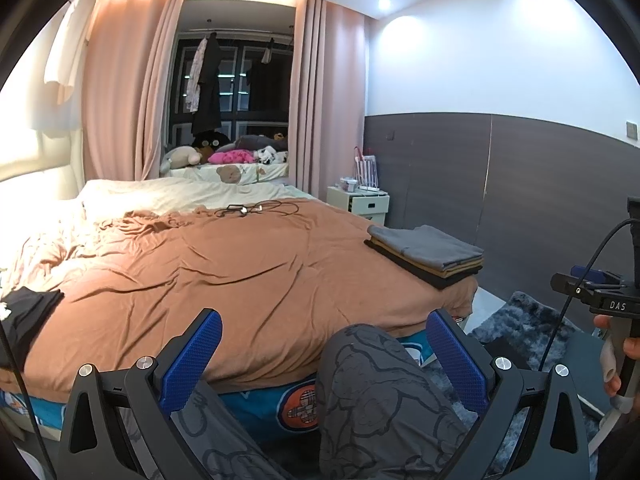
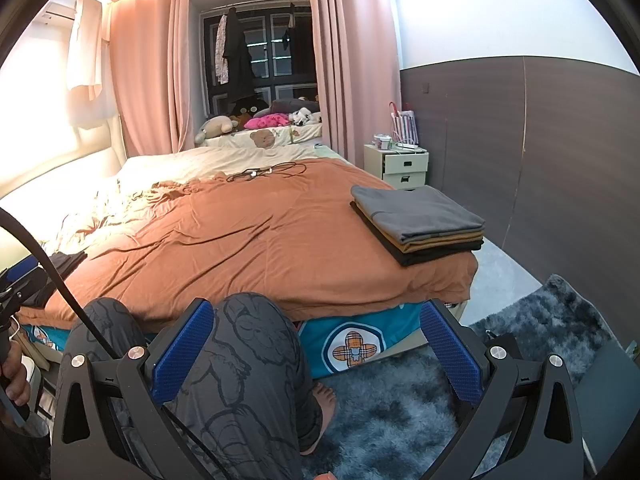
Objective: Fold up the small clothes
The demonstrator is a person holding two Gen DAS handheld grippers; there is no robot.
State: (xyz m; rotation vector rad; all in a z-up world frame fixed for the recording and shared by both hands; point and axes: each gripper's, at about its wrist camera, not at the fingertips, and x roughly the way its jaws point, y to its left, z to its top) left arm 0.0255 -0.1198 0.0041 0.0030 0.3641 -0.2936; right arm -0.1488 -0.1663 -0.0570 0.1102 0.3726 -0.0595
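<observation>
Operator: Report status of both grippers.

Technician: Left gripper [image 1: 324,354]: fingers spread wide, nothing between them. Right gripper [image 2: 318,344]: fingers likewise spread, nothing held. Both are held low in front of the bed [image 1: 248,264], above the person's knees [image 2: 248,344].

Operator: Location of the work items, relative to the bed?

Technician: 2 groups. A folded stack [image 2: 420,224] of about 4 garments, grey on top, then tan, then black, sits at the bed's right front corner, close to its edge. A dark garment [image 1: 30,312], not yet neatly folded, lies at the bed's left front edge. In the right wrist view only a small part of it shows. The middle of the orange cover is free of clothing; some cables [image 1: 256,209] lie toward the far end.

Operator: Expected handling?

Technician: Judged light, soft and limp, with no stiffness; the cloth will sag and bunch when lifted, and may drag on the wrinkled cover. It is not fragile.

Operator: Recommended hold?

Technician: Pinch 1 layer at 2 outer corners or along a hem, 1 gripper per corner, then spread it flat on the bed's middle before creasing. Which edge is a hem cannot be told from here.
</observation>
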